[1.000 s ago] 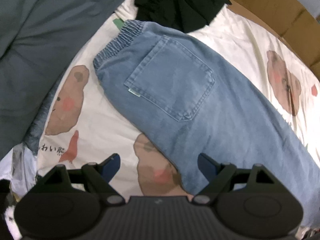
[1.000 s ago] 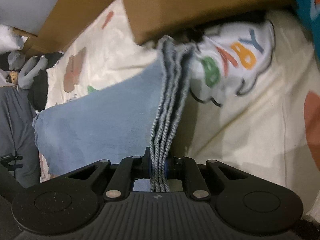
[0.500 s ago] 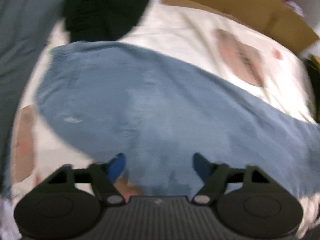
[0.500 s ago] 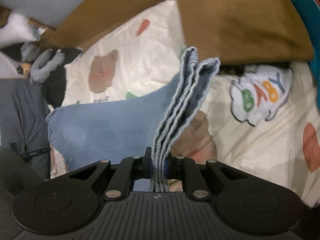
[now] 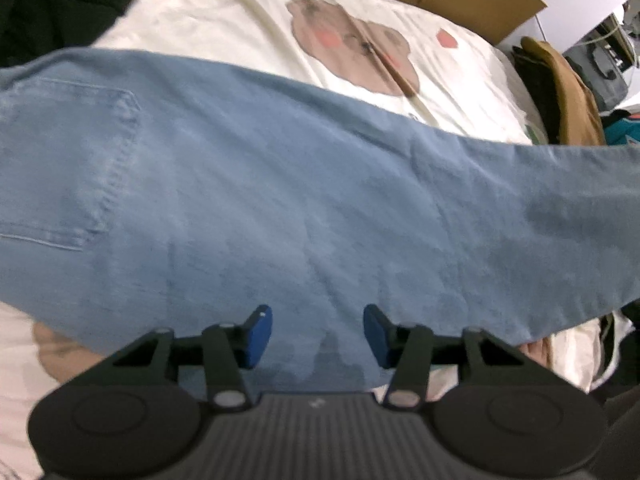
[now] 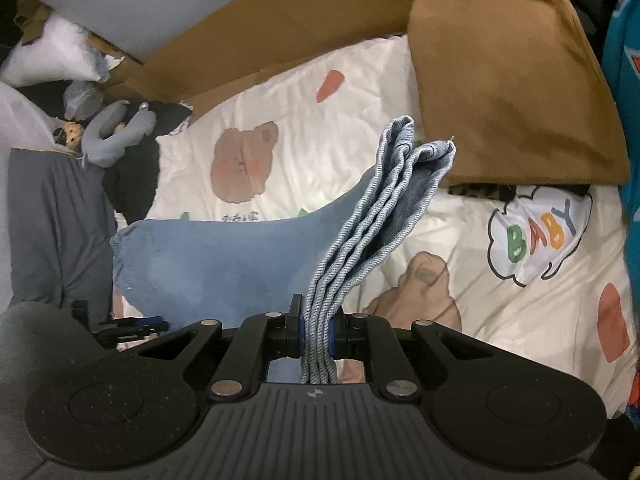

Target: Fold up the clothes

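- The blue jeans (image 5: 304, 184) lie stretched across the cream bear-print bedsheet (image 5: 240, 20), back pocket up.
- The right gripper (image 6: 316, 332) is clamped tight on the bunched leg hems (image 6: 384, 208), lifted above the bedsheet.
- The left gripper (image 5: 316, 334) hangs over the jeans' middle, its jaws closing, roughly half apart; its blue pads (image 5: 258, 334) grip nothing.

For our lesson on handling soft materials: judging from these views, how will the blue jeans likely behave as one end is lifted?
The jeans probably stay floppy: the bunched leg hems pinched in the right gripper curve over rather than standing straight. The leg likely sags, since it drapes from the grip down to the bedsheet. Layered denim seems unlikely to slip from that tight pinch.
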Demonstrator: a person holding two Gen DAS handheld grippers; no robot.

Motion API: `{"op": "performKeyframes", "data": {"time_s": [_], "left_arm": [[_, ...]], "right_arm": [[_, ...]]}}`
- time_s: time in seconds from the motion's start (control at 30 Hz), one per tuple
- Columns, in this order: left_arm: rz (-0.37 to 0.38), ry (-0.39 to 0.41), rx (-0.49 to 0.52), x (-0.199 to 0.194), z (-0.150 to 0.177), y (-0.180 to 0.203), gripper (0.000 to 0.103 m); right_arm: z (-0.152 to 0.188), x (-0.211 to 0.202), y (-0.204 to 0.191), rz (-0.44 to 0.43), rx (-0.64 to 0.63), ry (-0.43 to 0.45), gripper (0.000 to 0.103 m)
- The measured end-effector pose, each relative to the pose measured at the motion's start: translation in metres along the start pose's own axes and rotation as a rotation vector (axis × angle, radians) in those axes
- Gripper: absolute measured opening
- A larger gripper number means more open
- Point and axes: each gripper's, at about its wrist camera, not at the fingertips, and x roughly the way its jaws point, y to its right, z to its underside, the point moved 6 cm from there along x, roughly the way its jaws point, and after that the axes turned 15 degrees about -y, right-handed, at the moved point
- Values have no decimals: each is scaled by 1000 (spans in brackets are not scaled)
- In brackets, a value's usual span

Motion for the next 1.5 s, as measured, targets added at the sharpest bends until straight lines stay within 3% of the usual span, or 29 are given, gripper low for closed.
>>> {"op": "performKeyframes", "data": {"time_s": [0.13, 0.27, 0.37, 0.47, 0.53, 0.83, 1.13, 1.37, 1.5], "left_arm": [[40, -23, 17, 15, 3, 11, 43], [32, -36, 25, 28, 6, 18, 43], [34, -30, 12, 31, 7, 20, 43], [26, -27, 11, 28, 5, 22, 46], [9, -21, 10, 24, 4, 21, 53], [-24, -16, 17, 8, -2, 26, 57], [59, -3, 57, 12, 0, 37, 55], [194, -32, 156, 36, -20, 55, 51], [234, -71, 189, 59, -25, 67, 36]], "right_arm": [[-3, -18, -12, 11, -18, 12, 9], [-3, -28, -15, 33, -27, 29, 9], [0, -27, -11, -8, -60, 15, 8], [3, -25, 2, -52, -29, 20, 8], [5, -25, 11, -68, -16, 30, 8], [7, -40, 39, -123, 18, 79, 8], [-14, -88, 49, -72, 17, 137, 8], [-31, -107, 39, 7, 4, 130, 8], [-38, -107, 26, 40, 7, 133, 8]]}}
